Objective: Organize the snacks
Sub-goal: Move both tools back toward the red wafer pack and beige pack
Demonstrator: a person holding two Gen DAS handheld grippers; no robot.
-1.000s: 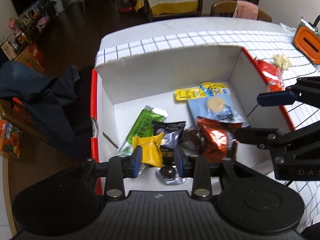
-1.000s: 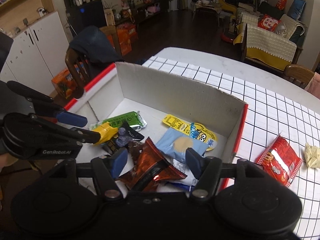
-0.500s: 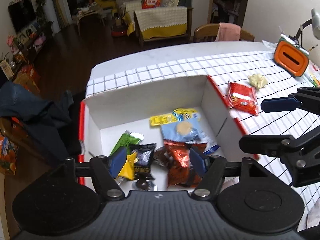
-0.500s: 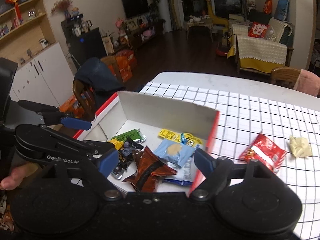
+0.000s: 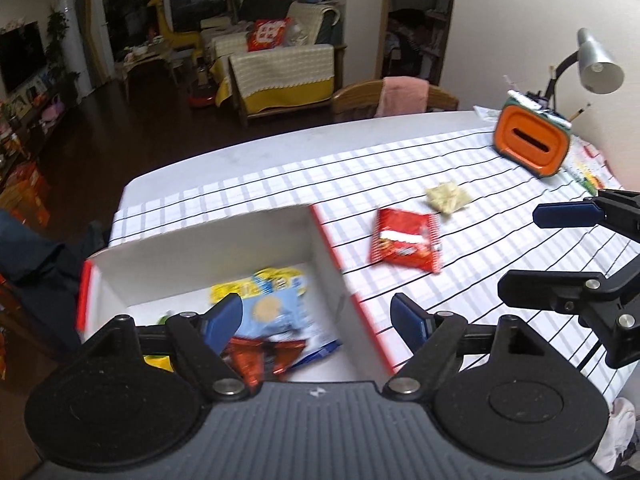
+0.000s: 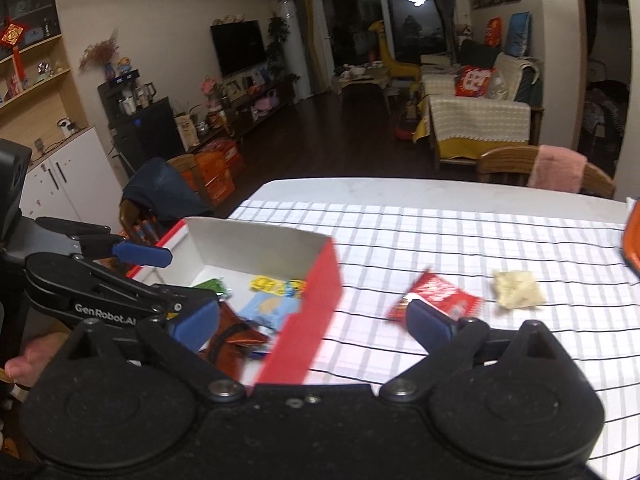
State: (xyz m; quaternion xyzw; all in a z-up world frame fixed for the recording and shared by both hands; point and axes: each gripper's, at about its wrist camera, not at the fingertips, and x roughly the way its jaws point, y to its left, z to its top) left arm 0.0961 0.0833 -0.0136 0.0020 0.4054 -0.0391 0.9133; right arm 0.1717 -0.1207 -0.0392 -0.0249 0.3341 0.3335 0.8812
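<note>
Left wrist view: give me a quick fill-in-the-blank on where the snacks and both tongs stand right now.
1. The red snack packet lies on the checked tablecloth, ____ the cardboard box.
2. The pale snack lies between the red packet and the ____ holder.
3. The left tongs are ____ and hold nothing.
4. The right tongs straddle the box's ____ side wall.

Missing words: outside; orange; open; red

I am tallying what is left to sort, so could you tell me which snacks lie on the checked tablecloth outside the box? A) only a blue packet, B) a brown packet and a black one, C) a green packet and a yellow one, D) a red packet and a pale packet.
D: the red packet and the pale packet lie on the tablecloth beside the box.
</note>
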